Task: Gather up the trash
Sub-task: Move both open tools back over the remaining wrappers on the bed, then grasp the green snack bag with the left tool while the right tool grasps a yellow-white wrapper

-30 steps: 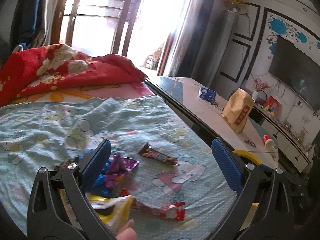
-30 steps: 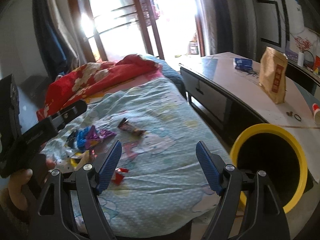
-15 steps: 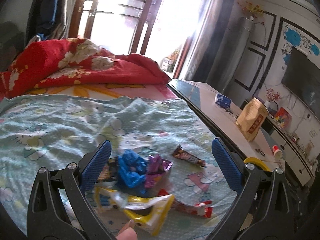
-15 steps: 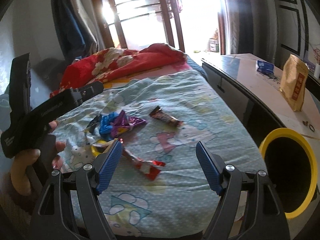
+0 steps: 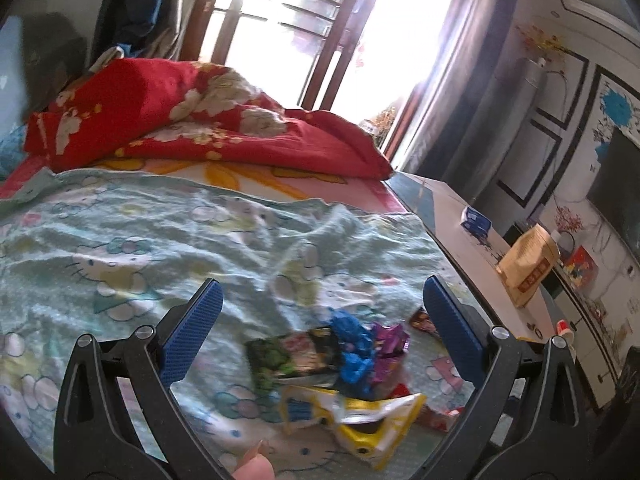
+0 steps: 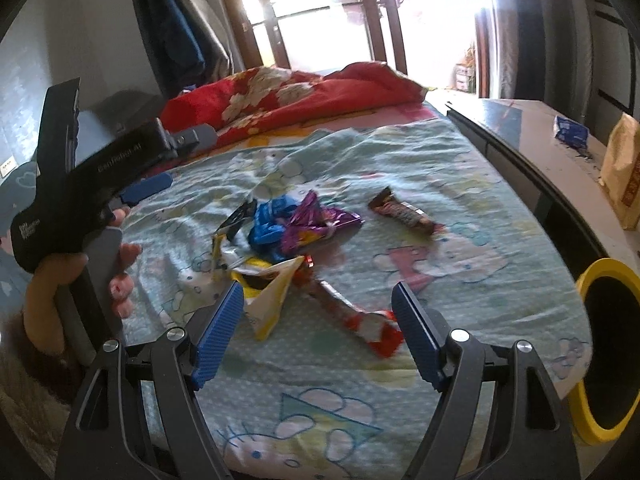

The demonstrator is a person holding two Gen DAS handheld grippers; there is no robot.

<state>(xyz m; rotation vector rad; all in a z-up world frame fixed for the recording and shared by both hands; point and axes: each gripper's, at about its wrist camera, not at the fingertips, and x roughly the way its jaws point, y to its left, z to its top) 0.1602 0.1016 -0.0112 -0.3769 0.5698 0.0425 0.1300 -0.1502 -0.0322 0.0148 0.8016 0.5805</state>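
A pale green cartoon-print bedsheet (image 6: 400,184) carries everything here, with a crumpled red floral quilt (image 6: 304,92) at its far end and a yellow-rimmed black trash bin (image 6: 608,344) just off its right edge. Near the sheet's middle lies a heap of snack wrappers (image 6: 288,232): blue, purple and yellow-white foil, touching one another. A brown candy bar wrapper (image 6: 404,212) lies apart to its right. The left gripper (image 5: 320,332) and right gripper (image 6: 318,336) both gape wide, empty, above the sheet's near side.
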